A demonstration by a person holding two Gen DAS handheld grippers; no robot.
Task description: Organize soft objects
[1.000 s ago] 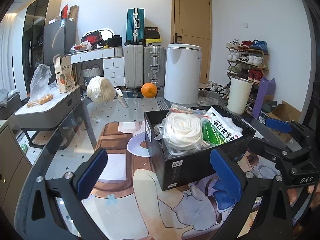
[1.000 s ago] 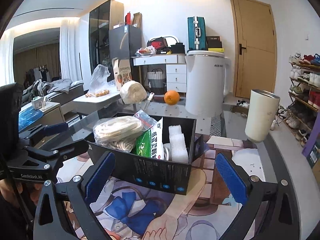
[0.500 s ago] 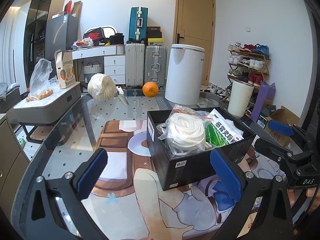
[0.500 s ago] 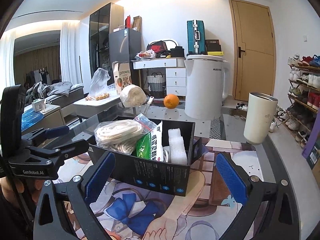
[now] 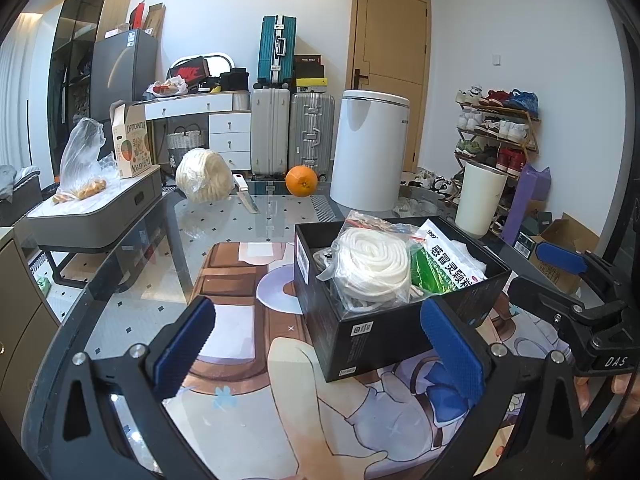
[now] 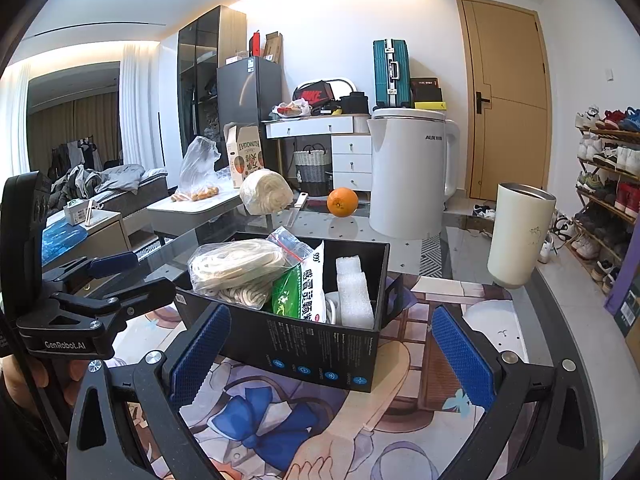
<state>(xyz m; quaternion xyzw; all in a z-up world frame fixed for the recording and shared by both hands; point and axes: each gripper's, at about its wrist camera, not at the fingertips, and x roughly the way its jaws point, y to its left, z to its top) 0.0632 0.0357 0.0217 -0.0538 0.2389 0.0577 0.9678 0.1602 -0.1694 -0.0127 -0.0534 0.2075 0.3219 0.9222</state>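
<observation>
Black box (image 5: 384,320) of soft objects sits on the tabletop (image 5: 132,280), right in front of both my grippers.

My left gripper (image 5: 318,344) hangs wide open and empty, and my right gripper (image 6: 328,348) is spread just as wide, holding nothing. Inside the box: a bagged coil of white rope (image 6: 236,268), a green-and-white packet (image 6: 304,292) standing upright, white foam blocks (image 6: 352,292) beside it. Farther back on the tabletop, another bagged white bundle (image 5: 204,174), an orange (image 5: 301,181), a white kettle (image 6: 412,172).
</observation>
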